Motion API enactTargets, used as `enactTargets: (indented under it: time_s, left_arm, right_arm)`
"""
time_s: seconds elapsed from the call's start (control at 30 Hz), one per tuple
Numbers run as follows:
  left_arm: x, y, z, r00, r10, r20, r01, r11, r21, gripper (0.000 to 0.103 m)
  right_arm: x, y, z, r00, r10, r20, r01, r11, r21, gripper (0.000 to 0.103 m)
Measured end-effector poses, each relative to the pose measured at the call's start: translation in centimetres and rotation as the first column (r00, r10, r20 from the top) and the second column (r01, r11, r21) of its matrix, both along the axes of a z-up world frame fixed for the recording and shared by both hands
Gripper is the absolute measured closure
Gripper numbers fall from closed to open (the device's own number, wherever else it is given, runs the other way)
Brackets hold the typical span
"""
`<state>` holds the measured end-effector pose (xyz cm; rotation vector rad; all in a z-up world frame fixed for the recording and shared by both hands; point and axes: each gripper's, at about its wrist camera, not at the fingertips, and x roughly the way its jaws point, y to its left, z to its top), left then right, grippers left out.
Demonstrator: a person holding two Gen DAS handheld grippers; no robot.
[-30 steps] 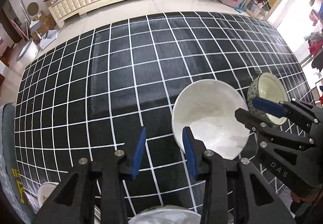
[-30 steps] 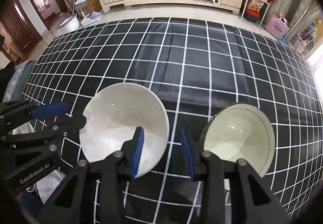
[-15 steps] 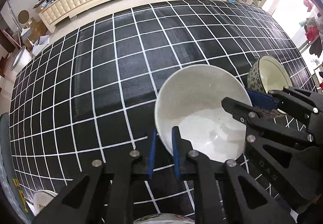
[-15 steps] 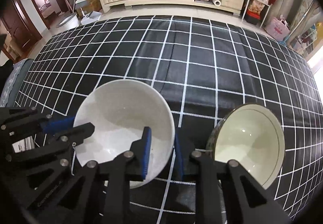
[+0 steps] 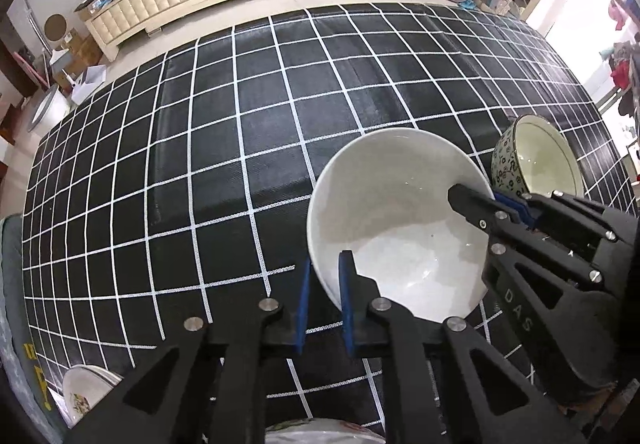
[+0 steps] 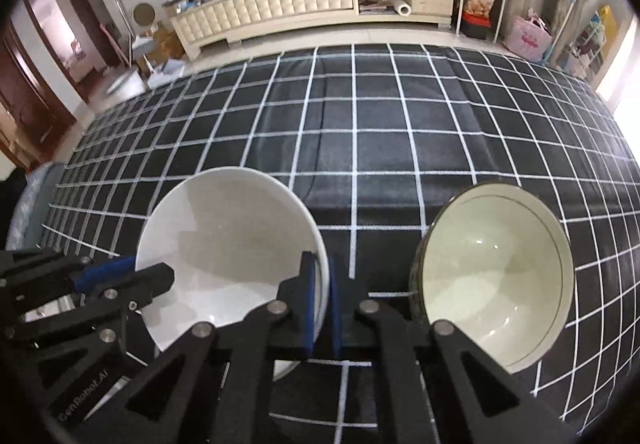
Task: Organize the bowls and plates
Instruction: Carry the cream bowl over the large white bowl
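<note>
We have both tools clenched on opposite rims of the white bowl (image 5: 400, 228), left tool (image 5: 323, 276) and right tool (image 6: 320, 284), above the checked bench (image 6: 360, 147), with the patterned bowl (image 6: 496, 276) alongside, not yet stacked.

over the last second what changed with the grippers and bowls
Both grippers went from open to shut on the white bowl: left gripper on its left rim, right gripper on its right rim. The patterned bowl stayed on the cloth, untouched.
</note>
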<state>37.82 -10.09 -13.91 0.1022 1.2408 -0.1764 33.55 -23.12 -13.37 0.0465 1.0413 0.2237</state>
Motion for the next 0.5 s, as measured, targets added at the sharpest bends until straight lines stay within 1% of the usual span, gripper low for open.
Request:
enactTargets:
  time_s: [0.17, 0.3, 0.5]
  left_arm:
    - [-0.8, 0.4, 1.8, 1.000, 0.008, 0.023, -0.008, 1.000, 0.009, 0.091]
    - [-2.0, 0.9, 3.7, 0.999, 0.017, 0.041, -0.018, 1.000, 0.007, 0.091]
    - [-5.4, 2.2, 7.6, 0.994, 0.041, 0.097, -0.040, 0.999, -0.012, 0.091]
  right_arm:
    - [-1.1, 1.4, 1.9, 1.000, 0.021, 0.015, -0.021, 1.000, -0.015, 0.094]
    - [-2.6, 2.1, 3.8, 0.999, 0.031, 0.031, -0.031, 0.999, -0.011, 0.094]
    - [-5.5, 3.5, 6.9, 0.996, 0.053, 0.075, -0.051, 0.998, -0.022, 0.094]
